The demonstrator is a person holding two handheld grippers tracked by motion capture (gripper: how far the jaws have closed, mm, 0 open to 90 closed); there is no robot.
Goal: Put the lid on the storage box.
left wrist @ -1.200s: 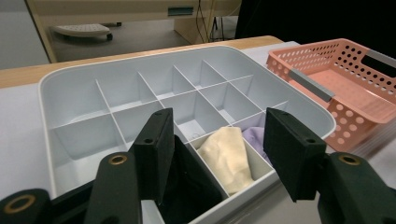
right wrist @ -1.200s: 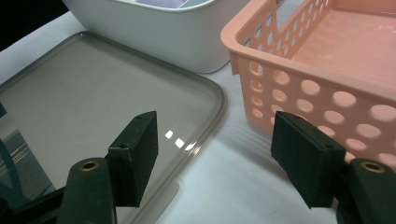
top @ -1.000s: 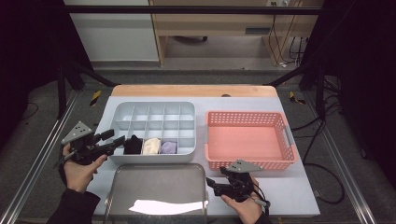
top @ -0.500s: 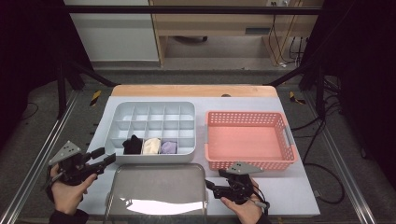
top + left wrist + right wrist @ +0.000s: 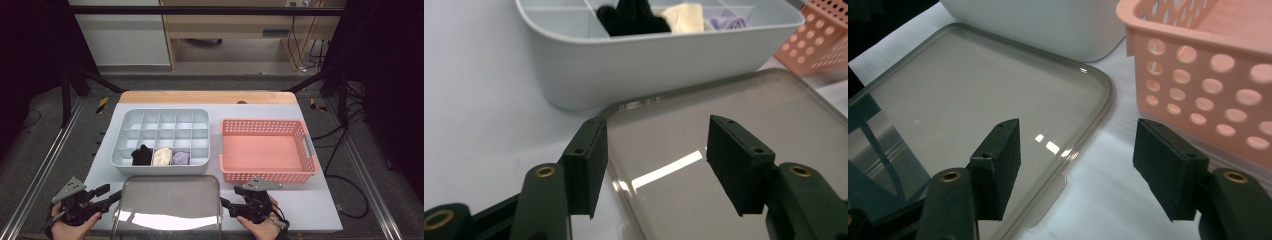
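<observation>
The clear lid (image 5: 167, 202) lies flat on the counter (image 5: 310, 210), at its near edge, just in front of the grey compartment box (image 5: 161, 167) and near the pink basket (image 5: 270, 150). The left claw (image 5: 112, 197) is at the lid's left edge, with its jaws wide apart and nothing between the pads. In the left gripper view the lid's edge (image 5: 616, 180) passes between the two jaws, but neither pad presses on it. The right claw (image 5: 226, 204) is at the lid's right edge; its jaws have just been closing a little, yet in the right gripper view they are wide apart, the lid's rim (image 5: 1083, 135) runs between them, and they hold nothing.

I think several things can go wrong from here. The lid is thin, smooth and flat on the counter, so a pad may slide over the rim instead of going under it, and then the lid is pushed sideways. If one claw grips before the other, the lid may tilt or turn and knock the box, where a black roll (image 5: 142, 155), a cream roll (image 5: 162, 156) and a purple roll (image 5: 180, 158) sit in the front row. The right claw is also close to the basket wall (image 5: 1198, 95), so it may catch there.
</observation>
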